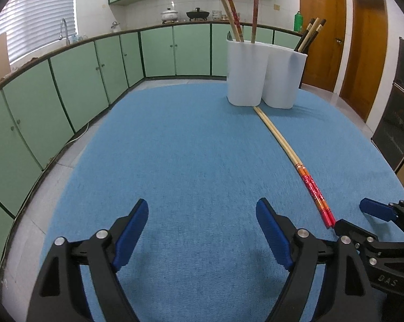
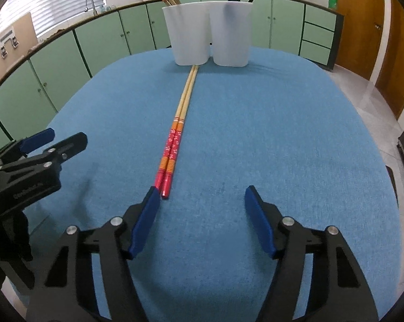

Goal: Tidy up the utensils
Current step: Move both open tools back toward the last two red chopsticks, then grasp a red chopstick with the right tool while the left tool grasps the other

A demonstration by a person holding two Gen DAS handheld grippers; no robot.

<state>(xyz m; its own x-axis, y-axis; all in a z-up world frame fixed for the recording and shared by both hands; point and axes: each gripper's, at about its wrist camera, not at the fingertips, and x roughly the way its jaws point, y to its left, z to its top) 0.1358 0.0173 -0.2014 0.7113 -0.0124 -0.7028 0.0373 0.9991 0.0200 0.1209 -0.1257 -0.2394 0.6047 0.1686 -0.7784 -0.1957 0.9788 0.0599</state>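
Both wrist cameras look forward and downward from low over the surface (image 1: pixel 175 147), side by side, sharing the chopsticks (image 2: pixel 177 134) and white holder (image 2: pixel 207 32).

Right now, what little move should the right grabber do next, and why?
Probably slide the right gripper a bit to its left, so both chopsticks sit between its fingers. Its jaws are open with nothing between them, and the red ends lie on the blue cloth just by the left fingertip, not inside the gap.
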